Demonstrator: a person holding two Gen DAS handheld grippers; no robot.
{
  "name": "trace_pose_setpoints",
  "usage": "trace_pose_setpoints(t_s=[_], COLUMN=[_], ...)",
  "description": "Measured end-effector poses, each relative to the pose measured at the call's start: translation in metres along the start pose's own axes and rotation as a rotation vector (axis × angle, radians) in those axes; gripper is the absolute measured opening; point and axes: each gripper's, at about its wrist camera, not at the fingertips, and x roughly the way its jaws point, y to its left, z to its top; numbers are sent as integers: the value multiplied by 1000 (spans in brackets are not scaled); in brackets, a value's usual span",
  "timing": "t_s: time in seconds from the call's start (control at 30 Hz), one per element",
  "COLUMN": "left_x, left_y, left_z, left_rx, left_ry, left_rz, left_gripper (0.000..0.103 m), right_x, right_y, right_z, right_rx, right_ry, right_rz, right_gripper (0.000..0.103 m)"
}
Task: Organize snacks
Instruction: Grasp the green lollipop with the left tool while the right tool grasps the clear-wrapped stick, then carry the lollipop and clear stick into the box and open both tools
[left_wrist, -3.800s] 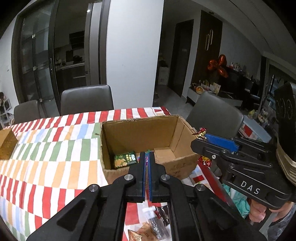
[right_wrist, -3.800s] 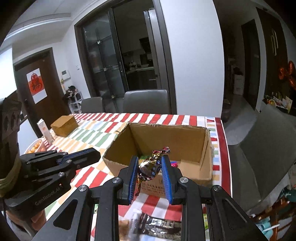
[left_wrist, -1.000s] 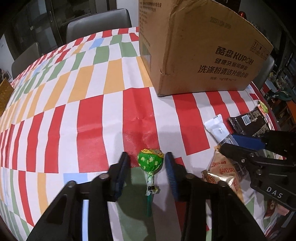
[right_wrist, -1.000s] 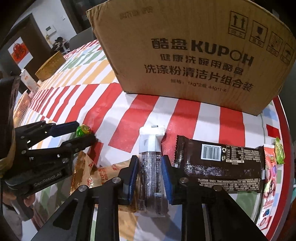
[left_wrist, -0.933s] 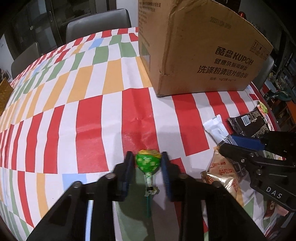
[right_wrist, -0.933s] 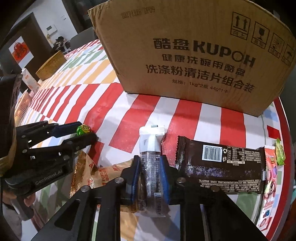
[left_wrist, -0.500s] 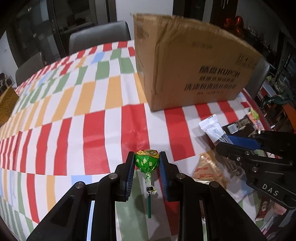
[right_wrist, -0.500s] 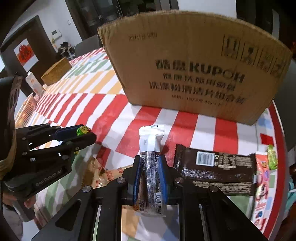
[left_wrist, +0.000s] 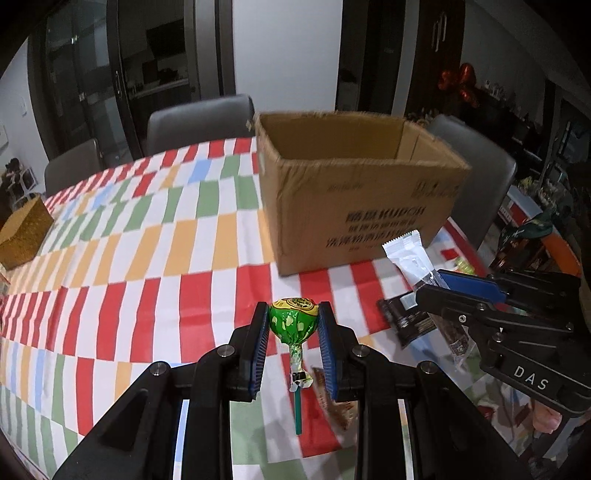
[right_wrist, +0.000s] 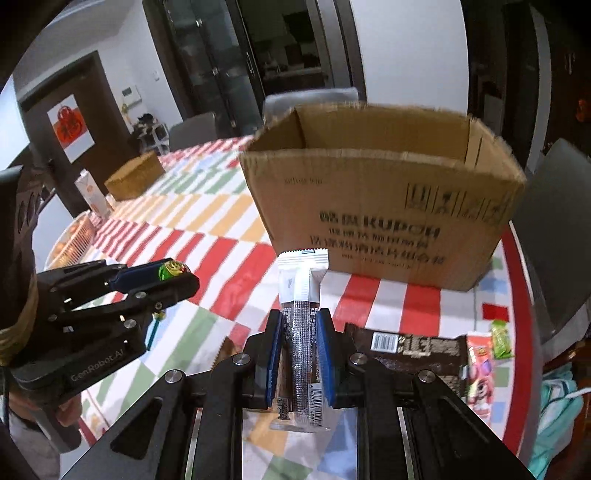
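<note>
Mid-task: left gripper (left_wrist: 293, 325) pinches a green lollipop (left_wrist: 293, 322), right gripper (right_wrist: 300, 345) clamps a white-ended snack bar (right_wrist: 301, 295), neither yet in cardboard box (right_wrist: 384, 206) at 12 o'clock; chocolate bar (right_wrist: 413, 349) and small packets (right_wrist: 480, 358) remain on table at 3 o'clock.

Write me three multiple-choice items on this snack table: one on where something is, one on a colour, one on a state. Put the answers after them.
1. Where does the cardboard box stand relative to the two held snacks?
A. Behind them, farther along the table
B. Under them
C. On a chair

2. What colour is the wrapper on the lollipop?
A. Blue
B. Green with a yellow top
C. Plain white

3. What is the right gripper doing?
A. Standing open over a bare cloth
B. Shut on the clear-and-white snack bar
C. Shut on the dark chocolate packet

Answers:
1 A, the box sits beyond both grippers on the striped tablecloth.
2 B, green foil with a yellow cap shows between the fingers of the left gripper.
3 B, its fingers press the bar's sides, while the dark packet lies on the cloth beside it.
</note>
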Motion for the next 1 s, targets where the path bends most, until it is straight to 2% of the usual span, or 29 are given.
trace_pose_setpoints(t_s=[0.37,0.63,0.83,1.0], left_x=[-39,-55,-55,-46], left_y=[-30,-51,-61,-61], left_z=[32,60,92,115], left_rx=[13,43,50,45], left_ry=[-120,-179,-201,-202], left_rz=[-23,-34,-56,-60], left_gripper=[26,26,26,26], right_x=[-61,-87,-93,-86], right_y=[-11,-24,-40,-54], right_z=[18,42,66,87], right_rx=[-25,-15,-4,5], right_ry=[-141,-212,-236,-221], right_rz=[-19,-19,-24,-31], right_gripper=[20,20,20,20])
